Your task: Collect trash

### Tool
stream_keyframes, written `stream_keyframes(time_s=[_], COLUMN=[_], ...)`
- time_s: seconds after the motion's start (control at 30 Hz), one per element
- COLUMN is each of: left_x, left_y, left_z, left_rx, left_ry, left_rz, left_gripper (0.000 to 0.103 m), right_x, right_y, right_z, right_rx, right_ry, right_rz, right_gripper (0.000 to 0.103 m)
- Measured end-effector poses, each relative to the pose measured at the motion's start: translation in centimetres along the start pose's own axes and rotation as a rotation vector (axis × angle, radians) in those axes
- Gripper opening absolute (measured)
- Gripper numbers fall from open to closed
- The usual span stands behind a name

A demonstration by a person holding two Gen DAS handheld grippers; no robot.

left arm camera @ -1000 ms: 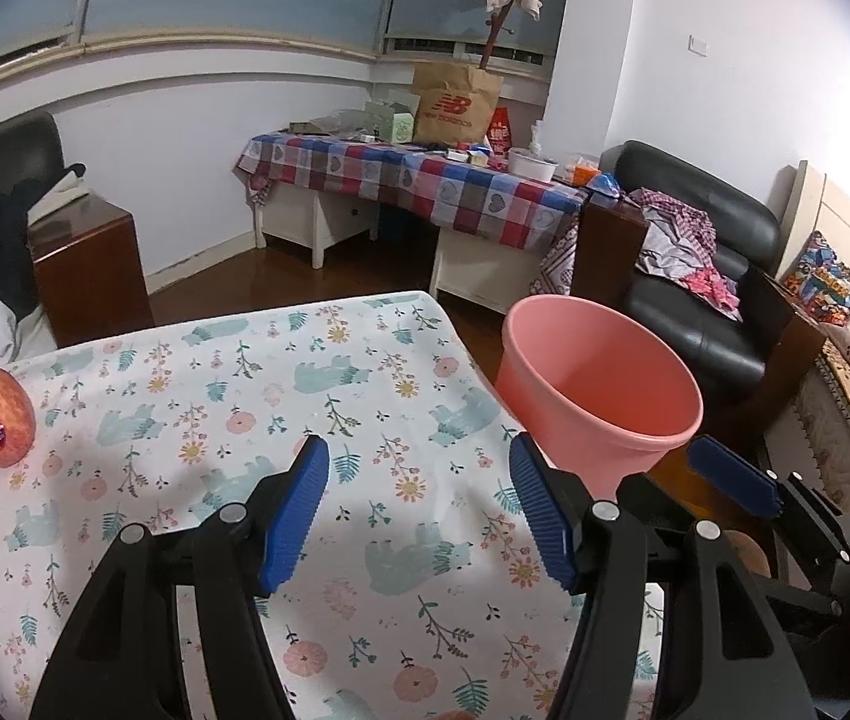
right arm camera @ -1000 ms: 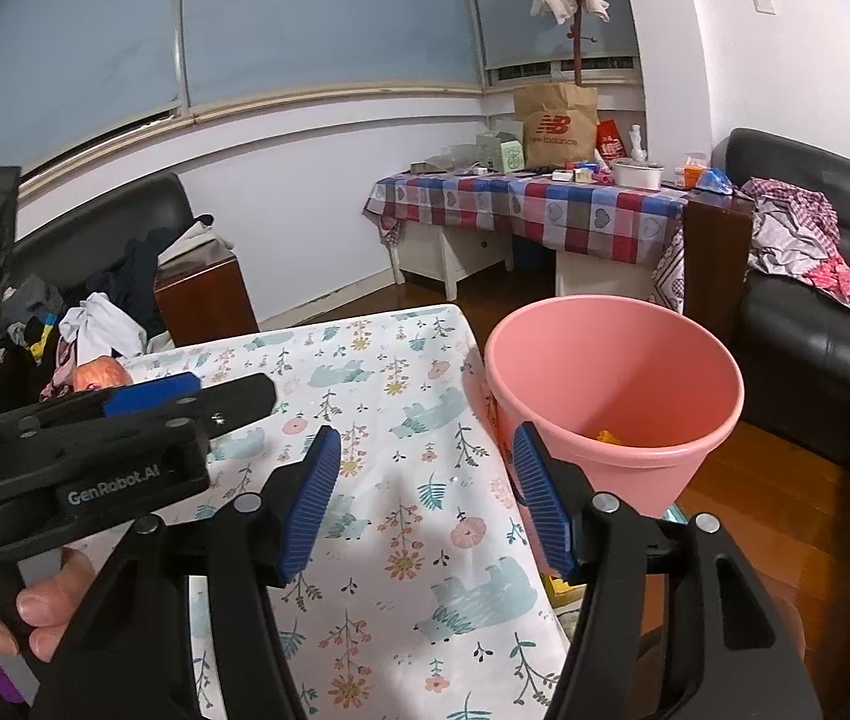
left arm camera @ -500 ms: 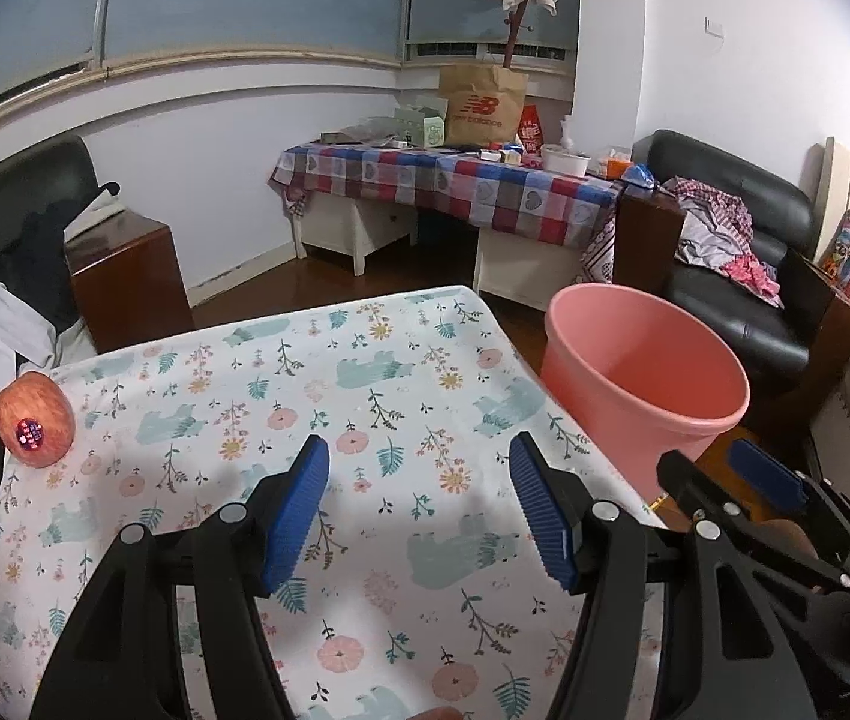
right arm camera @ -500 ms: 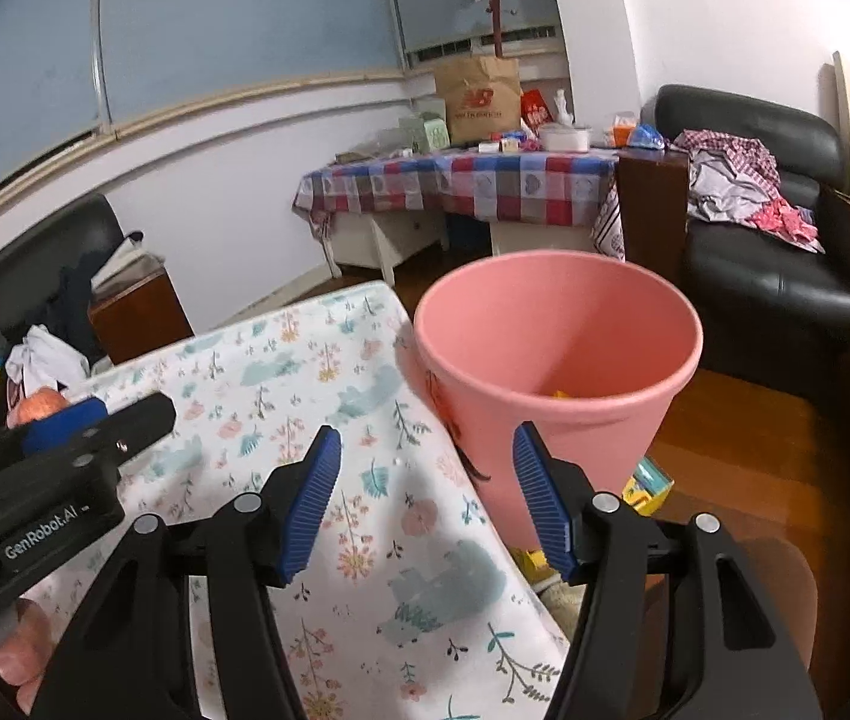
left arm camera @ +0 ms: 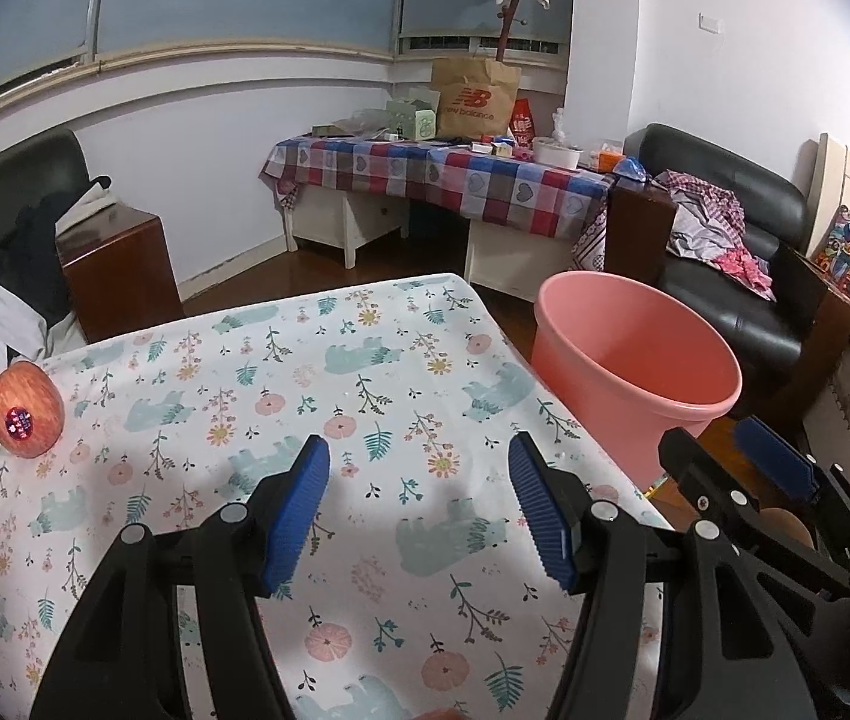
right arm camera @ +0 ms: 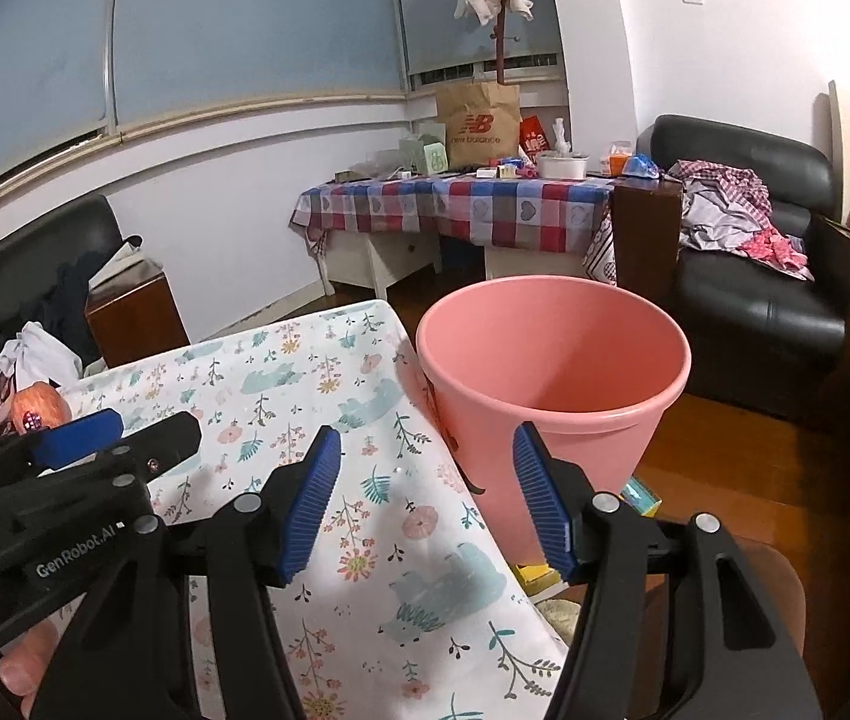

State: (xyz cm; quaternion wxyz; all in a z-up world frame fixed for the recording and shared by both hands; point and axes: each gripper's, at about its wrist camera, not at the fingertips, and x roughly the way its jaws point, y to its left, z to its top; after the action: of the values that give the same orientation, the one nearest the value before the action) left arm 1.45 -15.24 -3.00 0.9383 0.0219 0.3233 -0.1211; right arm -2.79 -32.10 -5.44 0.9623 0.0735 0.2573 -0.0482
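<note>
A pink bin (left arm camera: 634,360) stands on the floor at the right edge of the floral-cloth table (left arm camera: 281,372); it also shows in the right wrist view (right arm camera: 550,372). My left gripper (left arm camera: 419,510) is open and empty above the near part of the table. My right gripper (right arm camera: 425,504) is open and empty over the table's right edge, just before the bin. An apple (left arm camera: 24,409) with a sticker sits at the table's far left; it also shows in the right wrist view (right arm camera: 38,411).
Small colourful litter (right arm camera: 643,495) lies on the wooden floor by the bin's base. A checked-cloth table (left arm camera: 442,174) with a paper bag stands at the back. A black sofa (left arm camera: 742,276) with clothes is at the right. A brown cabinet (left arm camera: 119,264) stands at the left.
Both grippers have drawn back and lifted a little. The bin's inside bottom, with a yellow scrap seen earlier, has dropped out of the right view. Both stay open.
</note>
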Motion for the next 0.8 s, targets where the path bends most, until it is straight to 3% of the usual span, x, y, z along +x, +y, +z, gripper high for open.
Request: stream_keyframes(time_s=[0.8], left_x=[-0.51], left_y=[0.11], left_z=[0.06], left_rx=[0.004], left_ry=[-0.011], left_rz=[-0.006], left_gripper=[0.061], right_x=[-0.45], right_y=[0.18], right_z=[0.19], right_rx=[-0.008], right_ry=[-0.013], right_rz=[-0.003], right_gripper=[0.06])
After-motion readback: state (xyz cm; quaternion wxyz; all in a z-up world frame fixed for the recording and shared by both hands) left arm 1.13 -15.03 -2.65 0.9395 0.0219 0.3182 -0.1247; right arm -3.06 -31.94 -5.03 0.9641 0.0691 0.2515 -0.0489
